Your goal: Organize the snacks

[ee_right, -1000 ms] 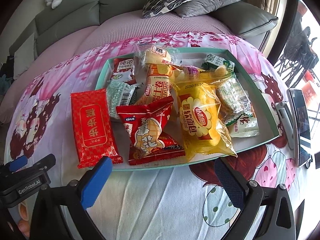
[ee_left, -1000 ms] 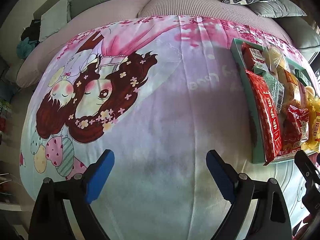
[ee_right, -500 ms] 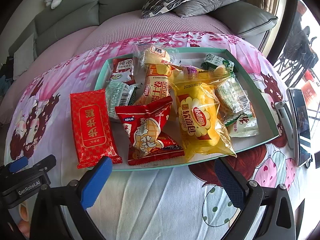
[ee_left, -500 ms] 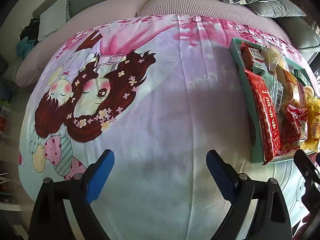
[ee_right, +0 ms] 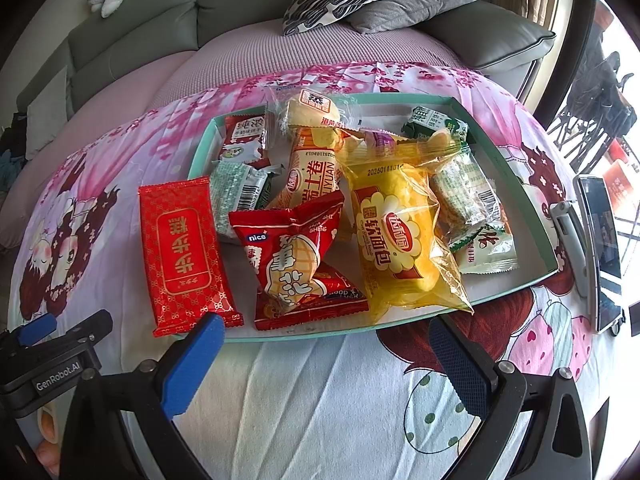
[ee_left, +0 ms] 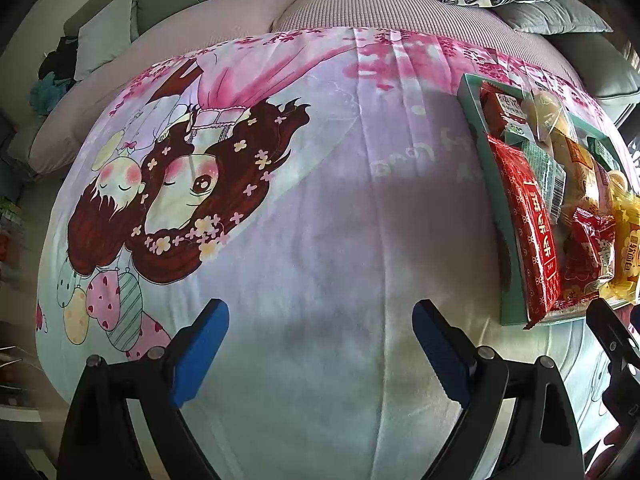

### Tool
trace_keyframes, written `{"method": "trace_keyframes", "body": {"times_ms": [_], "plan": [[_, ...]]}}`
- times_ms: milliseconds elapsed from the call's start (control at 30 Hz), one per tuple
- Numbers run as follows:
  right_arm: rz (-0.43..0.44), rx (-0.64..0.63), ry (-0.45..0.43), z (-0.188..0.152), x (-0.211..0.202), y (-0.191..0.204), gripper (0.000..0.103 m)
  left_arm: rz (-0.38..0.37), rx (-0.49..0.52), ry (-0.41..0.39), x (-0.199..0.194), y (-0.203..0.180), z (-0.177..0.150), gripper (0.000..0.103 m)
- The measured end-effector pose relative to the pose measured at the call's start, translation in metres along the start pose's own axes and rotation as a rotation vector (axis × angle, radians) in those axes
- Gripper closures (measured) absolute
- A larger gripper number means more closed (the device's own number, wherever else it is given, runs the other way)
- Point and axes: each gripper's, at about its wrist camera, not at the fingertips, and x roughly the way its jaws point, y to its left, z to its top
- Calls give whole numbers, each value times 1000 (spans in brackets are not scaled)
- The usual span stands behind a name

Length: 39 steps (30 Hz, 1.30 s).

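Both my grippers, left gripper and right gripper, gape empty. Centre frame, the yellow bread packet in the teal tray — probably light, squashy, slippery — I'd pinch its crimped end.

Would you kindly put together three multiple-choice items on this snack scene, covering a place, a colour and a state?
1. Where does the flat red packet lie?
A. Across the tray's left rim
B. On the sofa
C. Under the phone

2. What colour is the tray?
A. Black
B. Teal
C. Orange

3. How are the right gripper fingers?
A. Shut on a packet
B. Shut on nothing
C. Open, holding nothing

Answers:
1 A, the packet overhangs the rim onto the printed cloth.
2 B, its walls show teal.
3 C, the blue pads stand apart over bare cloth.
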Motion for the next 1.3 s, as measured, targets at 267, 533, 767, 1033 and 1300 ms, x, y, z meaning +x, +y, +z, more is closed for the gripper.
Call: {"method": "trace_keyframes", "body": {"times_ms": [267,533,767,1033,1300], "plan": [[0,0,0,0,0,0,0,-1,1,0,0,0,0,10],[1,-1,1,0,0,0,0,0,-1,0,0,-1,-1,10],[0,0,1,0,0,-1,0,-1,0,1,1,0,-1,10],[1,0,1,0,0,-1,0,-2,-3,1,1,0,-1,10],[-1,8,1,1,0,-2,0,-4,-11,1,1,3,0,10]]}}
